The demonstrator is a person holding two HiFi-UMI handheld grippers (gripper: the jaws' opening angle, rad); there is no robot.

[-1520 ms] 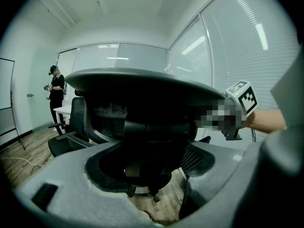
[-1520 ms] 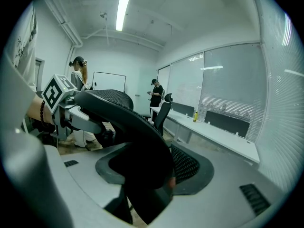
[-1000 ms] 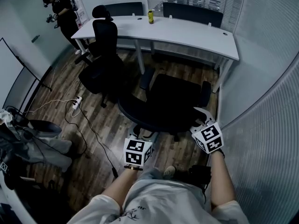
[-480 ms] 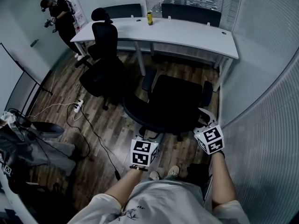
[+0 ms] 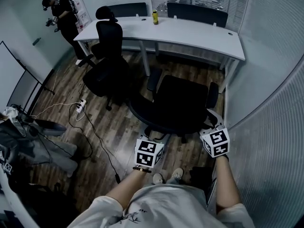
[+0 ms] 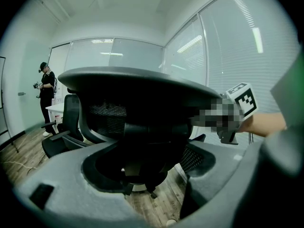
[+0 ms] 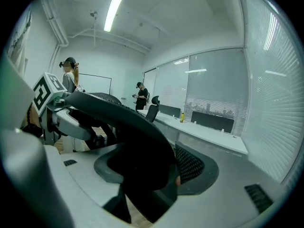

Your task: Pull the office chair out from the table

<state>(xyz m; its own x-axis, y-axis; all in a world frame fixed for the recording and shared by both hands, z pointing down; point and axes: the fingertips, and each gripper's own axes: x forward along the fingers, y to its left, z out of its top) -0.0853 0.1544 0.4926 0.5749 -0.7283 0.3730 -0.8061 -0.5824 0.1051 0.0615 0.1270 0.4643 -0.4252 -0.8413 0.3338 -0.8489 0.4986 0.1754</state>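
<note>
- The office chair (image 5: 178, 106) stands on the wooden floor (image 5: 118, 127), clear of the near edge of the white table (image 5: 190, 34) and opposite its right end. Its seat faces the table and its backrest faces the person.
- The left forearm (image 5: 126, 189) and right forearm (image 5: 225, 184) both reach forward from the body, bare, roughly parallel, one to each side of the backrest.
- The left gripper (image 5: 153, 144) is held near level, tipped slightly down, marker cube uppermost, at the left part of the backrest. In the left gripper view its jaws stand wide apart with the backrest in front of and between them; no pad is seen pressing on it.
- The right gripper (image 5: 213, 127) is tilted likewise at the backrest's right edge, beside the armrest. Its jaws have just been opening and now stand wide; the backrest's dark rim runs between them, unclamped.
- A second office chair (image 5: 107, 56) stands at the table's left end.
- A yellow bottle (image 5: 154, 17) stands upright near the table's far edge.
- Another person (image 5: 61, 18) stands beyond the table's left corner.
</note>
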